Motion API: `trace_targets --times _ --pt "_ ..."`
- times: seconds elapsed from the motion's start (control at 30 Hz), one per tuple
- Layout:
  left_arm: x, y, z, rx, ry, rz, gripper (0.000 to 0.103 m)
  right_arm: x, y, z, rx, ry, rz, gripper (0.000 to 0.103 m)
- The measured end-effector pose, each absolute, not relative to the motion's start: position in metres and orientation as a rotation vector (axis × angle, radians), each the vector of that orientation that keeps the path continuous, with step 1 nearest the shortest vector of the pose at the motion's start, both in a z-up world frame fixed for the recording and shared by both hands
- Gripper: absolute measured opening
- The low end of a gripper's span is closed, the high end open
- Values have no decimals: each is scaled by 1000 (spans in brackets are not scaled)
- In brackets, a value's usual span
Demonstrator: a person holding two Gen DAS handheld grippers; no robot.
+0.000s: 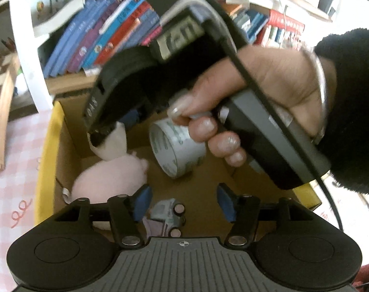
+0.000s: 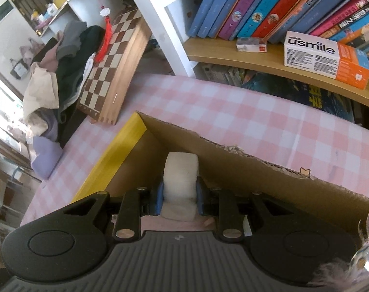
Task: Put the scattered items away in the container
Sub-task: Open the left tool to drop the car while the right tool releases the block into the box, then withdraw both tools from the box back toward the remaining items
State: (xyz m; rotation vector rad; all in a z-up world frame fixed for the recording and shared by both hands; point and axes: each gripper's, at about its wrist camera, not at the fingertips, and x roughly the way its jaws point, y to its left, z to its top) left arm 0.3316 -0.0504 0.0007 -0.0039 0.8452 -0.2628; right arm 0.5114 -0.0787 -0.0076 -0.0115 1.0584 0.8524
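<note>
A cardboard box [image 1: 70, 131] with a yellow rim stands on the pink checked cloth. Inside lie a pink plush toy [image 1: 111, 177], a roll of tape [image 1: 177, 150] and a small grey toy car [image 1: 167, 211]. My left gripper [image 1: 184, 202] hangs open over the box, the car below and between its blue pads [image 1: 143, 202], untouched. A hand holds my right gripper [image 1: 104, 136] inside the box's far left corner. In the right wrist view that gripper [image 2: 180, 194] is shut on the plush toy's white part [image 2: 182, 170], just inside the box wall [image 2: 257, 177].
A white bookshelf full of books [image 2: 269, 7] stands behind the box. A chessboard [image 2: 111, 68] leans at the left by a pile of clothes [image 2: 62, 56]. An orange and white carton [image 2: 325, 56] lies on the shelf. Pink checked cloth [image 2: 233, 112] surrounds the box.
</note>
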Motion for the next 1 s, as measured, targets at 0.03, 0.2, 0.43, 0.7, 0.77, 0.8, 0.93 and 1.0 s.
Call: trace_targets --times 0.03,0.2,0.43,0.7,0.77,0.8,0.93,1.0 --pt "332 -53 1 -3 834 -259 60 511 -79 -7 -11 1057 846 30" --pt "322 -51 17 4 788 -241 61 508 -80 1 -11 1034 837 58" --pt "311 -39 31 -10 758 -190 62 501 -88 15 -6 998 830 66" --pt "288 -27 42 -46 704 -173 62 482 -104 38 -15 955 811 66" --pt "282 -25 44 -51 689 -175 62 475 -109 44 -12 942 807 66" --pt "279 -24 45 -56 680 -177 62 471 -111 47 -11 936 806 66" --pt "263 -24 51 -71 649 -192 62 452 -119 60 -21 910 801 66" --pt "257 -24 53 -71 636 -204 62 442 -121 64 -29 900 799 66"
